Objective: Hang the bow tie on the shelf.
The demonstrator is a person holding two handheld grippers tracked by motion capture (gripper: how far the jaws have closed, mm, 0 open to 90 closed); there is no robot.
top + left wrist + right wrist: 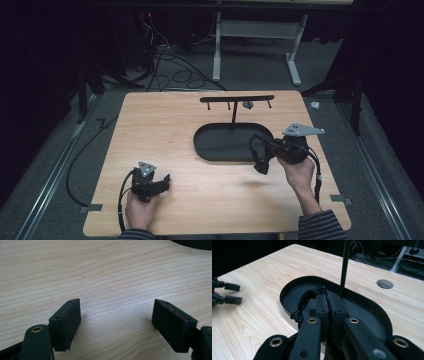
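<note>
Closest in, at the near edge of the table (210, 220), the person's two hands come up from below. By the near left corner, the left hand (141, 207) holds the left gripper (165, 181) low over bare wood. Its jaws stand wide apart with nothing between them, as the left gripper view (116, 322) shows plainly. Toward the middle of the table lies a black oval tray (200, 147), and from its far side rises a thin stand (233, 115) topped by a crossbar with small hooks. At the tray's right end, the right hand (300, 175), in a striped sleeve (320, 225), holds the right gripper (256, 144) pointing left. Its jaws are pressed together on a thin black cord loop (261, 162), which dangles above the tray's right end. The right gripper view (328, 300) shows the loop (303, 301) curling off to one side of the closed jaws.
</note>
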